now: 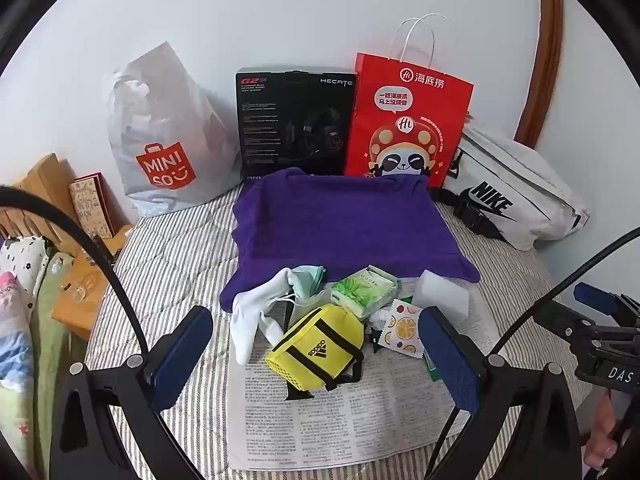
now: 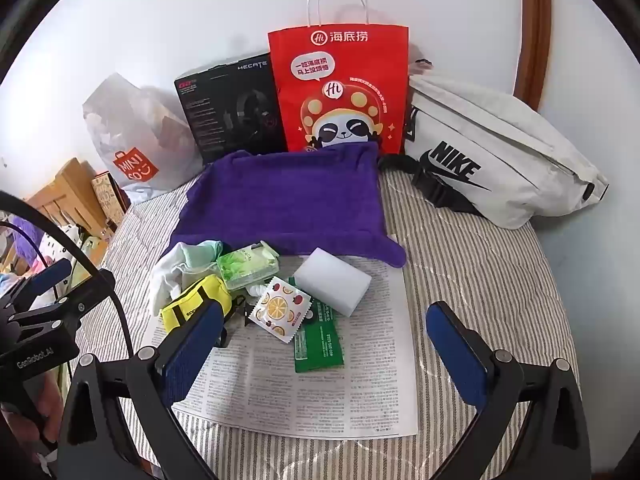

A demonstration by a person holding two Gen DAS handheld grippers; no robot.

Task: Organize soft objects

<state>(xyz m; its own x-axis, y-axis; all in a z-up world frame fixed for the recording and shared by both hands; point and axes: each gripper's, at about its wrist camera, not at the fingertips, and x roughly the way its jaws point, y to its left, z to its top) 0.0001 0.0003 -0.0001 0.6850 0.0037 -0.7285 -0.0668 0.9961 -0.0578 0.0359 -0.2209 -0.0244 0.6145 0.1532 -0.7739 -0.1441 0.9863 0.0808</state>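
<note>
Left tongs (image 1: 316, 354) and right tongs (image 2: 326, 354): both spread, empty, above small yellow fabric pouch (image 1: 318, 350) on newspaper (image 2: 320, 384).

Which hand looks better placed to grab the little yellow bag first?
Left, probably. The left tool is open with the yellow bag centred between its fingers; the right tool is open over the newspaper, bag off to its left.

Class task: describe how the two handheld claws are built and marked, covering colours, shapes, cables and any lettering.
Each claw, left claw and right claw, has two black angular arms with silver rivets, ending in flat blue textured pads. Thin black cables arc over them. From the other side, the right claw's body shows white "DAS" lettering; the left claw's black body reads "GenRobot.AI". Bare fingers grip a handle; no sleeve is visible.
</note>
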